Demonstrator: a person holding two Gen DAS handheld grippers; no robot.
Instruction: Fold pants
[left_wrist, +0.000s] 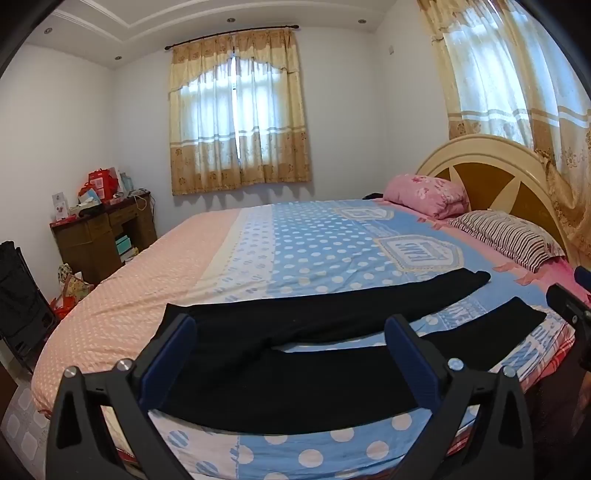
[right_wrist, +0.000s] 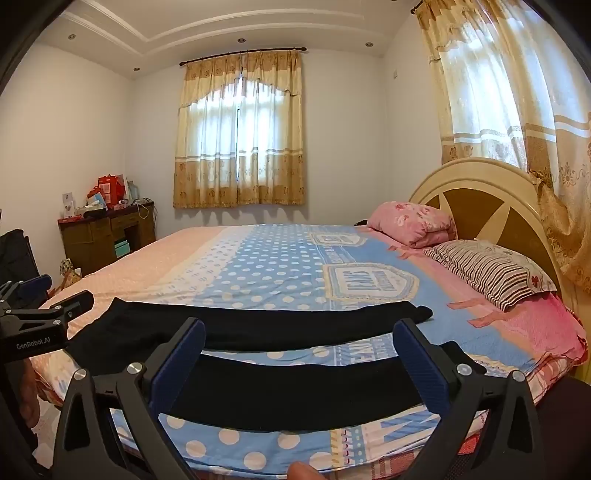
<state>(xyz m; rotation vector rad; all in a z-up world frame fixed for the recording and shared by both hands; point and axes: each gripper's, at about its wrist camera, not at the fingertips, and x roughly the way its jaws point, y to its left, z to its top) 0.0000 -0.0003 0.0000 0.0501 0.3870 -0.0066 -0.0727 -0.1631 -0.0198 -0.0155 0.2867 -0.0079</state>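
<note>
1. I see the black, soft-knit pants (left_wrist: 280, 354) lying flat on the bed with the blue polka-dot and pink bedspread (left_wrist: 295, 258), near its front edge. The waist is at the left; the two legs splay apart toward the pillows.
2. My left tongs (left_wrist: 291, 354) stand fully open over the waist and thigh area, holding nothing.
3. My right tongs (right_wrist: 303, 354) stand fully open over the near leg, holding nothing.
4. I judge the fabric light, limp and non-fragile. It will drape and sag between grip points and may drag on the bedspread.
5. I would pinch the near leg at its cuff (right_wrist: 458, 354) and at the waistband (left_wrist: 177, 314).
</note>
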